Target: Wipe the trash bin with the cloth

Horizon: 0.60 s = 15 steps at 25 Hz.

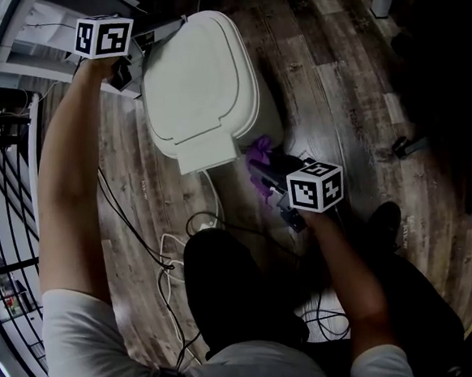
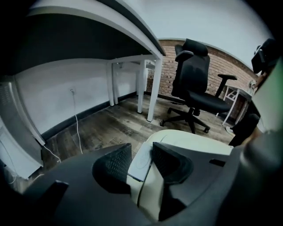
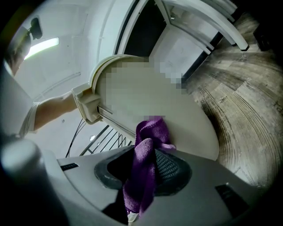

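- The white trash bin (image 1: 199, 83) stands on the wood floor (image 1: 350, 79) with its lid down, right in front of the person.
- The left gripper (image 2: 140, 154) is up at the bin's far-left edge. Its jaws are only a little apart, with the rim of the lid sandwiched between the two ribbed pads, so it looks clamped onto the bin.
- The right gripper (image 3: 145, 161) has its jaws closed on the purple cloth (image 3: 148, 137). The cloth is bunched up between the pads, with one wad poking out past the tips and a tail hanging down behind them.
- That front wad is pressed against the bin's side wall, low on the near-right side, just below the lid's front lip.
- Both of the person's arms are stretched out, one to each side of the bin, and the marker cubes face up at the head camera.
- Background stuff: a black office chair (image 2: 194, 84) and white table legs (image 2: 146, 84) in front of a brick wall, plus a tangle of cables (image 1: 174, 256) on the floor near the person's knees.
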Tool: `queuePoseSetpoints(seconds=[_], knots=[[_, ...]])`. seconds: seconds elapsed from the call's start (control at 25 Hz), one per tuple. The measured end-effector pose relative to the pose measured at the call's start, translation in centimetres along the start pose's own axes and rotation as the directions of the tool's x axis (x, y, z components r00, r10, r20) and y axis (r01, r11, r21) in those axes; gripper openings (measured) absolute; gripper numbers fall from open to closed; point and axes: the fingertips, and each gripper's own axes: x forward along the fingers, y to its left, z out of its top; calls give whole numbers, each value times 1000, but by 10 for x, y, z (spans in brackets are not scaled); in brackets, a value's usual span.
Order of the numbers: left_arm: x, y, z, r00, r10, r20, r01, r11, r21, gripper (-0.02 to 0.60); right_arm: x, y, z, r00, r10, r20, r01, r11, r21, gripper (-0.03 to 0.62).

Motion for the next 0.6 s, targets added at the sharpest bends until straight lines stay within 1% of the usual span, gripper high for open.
queuePoseSetpoints(seconds=[0.12, 0.28, 0.4, 0.52, 0.6], knots=[[-6, -2, -8, 999, 4, -32, -5, 999, -47, 149, 2, 0, 4, 1000, -7, 2, 7, 1000, 3, 117], [-28, 1, -31, 998, 24, -52, -32, 987, -158, 137, 2, -3, 7, 999, -46, 25, 46, 999, -7, 117], [-48, 6, -52, 997, 57, -57, -69, 967, -244, 136, 0, -8, 11, 995, -82, 64, 81, 997, 14, 117], [-77, 10, -78, 995, 89, -47, -100, 938, -331, 137, 1, -11, 18, 989, -113, 93, 111, 994, 24, 117], [-96, 9, -94, 993, 112, -37, -118, 920, -374, 137, 0, -17, 25, 984, -131, 117, 128, 991, 34, 117]])
